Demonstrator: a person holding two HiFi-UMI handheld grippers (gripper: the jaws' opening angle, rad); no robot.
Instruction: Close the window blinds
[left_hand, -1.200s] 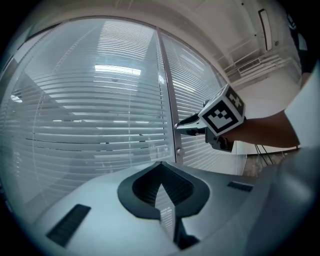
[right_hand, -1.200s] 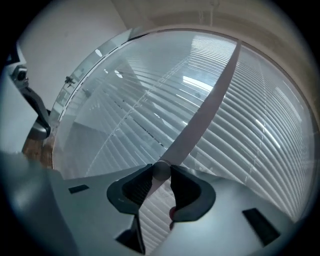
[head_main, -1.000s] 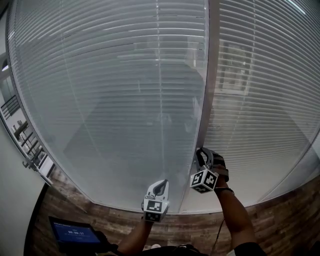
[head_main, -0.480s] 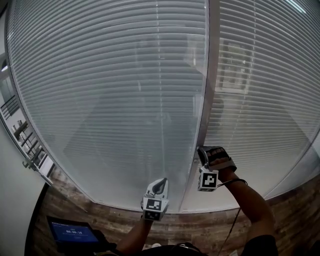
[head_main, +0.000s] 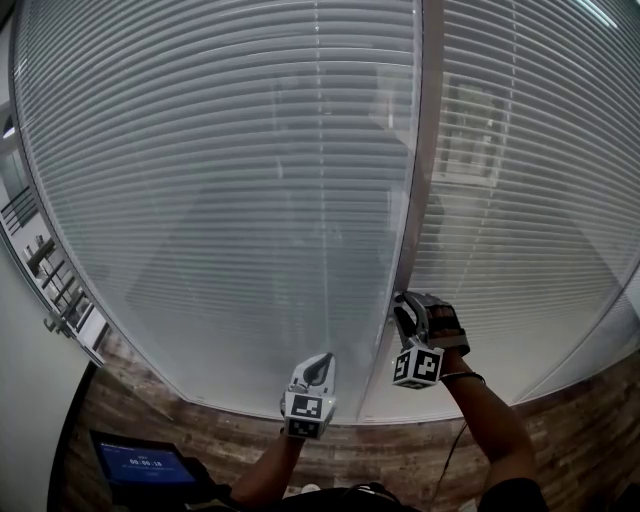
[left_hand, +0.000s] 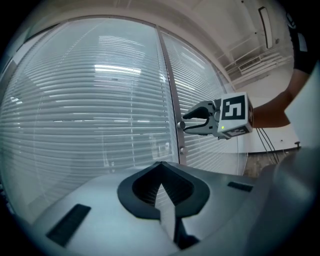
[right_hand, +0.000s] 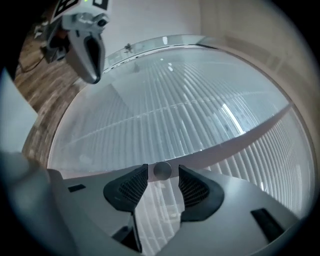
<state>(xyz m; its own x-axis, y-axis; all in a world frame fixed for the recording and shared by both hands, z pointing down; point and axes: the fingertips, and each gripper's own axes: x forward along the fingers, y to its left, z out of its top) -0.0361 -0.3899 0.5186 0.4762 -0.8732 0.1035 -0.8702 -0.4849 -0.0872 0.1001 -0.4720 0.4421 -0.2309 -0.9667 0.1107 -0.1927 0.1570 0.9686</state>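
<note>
Wood-patterned floor (head_main: 560, 440) runs along the bottom edge of the window, and at its lower left corner we see a tablet (head_main: 145, 465) with a lit blue screen. Above it the left blind (head_main: 220, 180) covers its whole pane, its pale slats lying level from one side edge to the other; faint grey shapes show on the glass, and we cannot tell whether they are reflections or lie beyond it. Near the bottom edge of that pane, short of the glass, we hold the left gripper (head_main: 322, 358) with its jaws pressed together and nothing between them. To its right a grey upright post (head_main: 425, 150) divides the two panes. Low on that post sits a small round metal knob (right_hand: 161, 170). The right gripper (head_main: 404, 305) is up against the post at that spot, and its own view shows the knob standing between its two dark ribbed pads (right_hand: 135, 186) with a gap of light on either side, so the pads do not press on it. Its jaws have just been opening and now stand wide. Past the post, the right blind (head_main: 520, 180) hangs over its pane with the same level slats, reaching to the right edge of the window.
</note>
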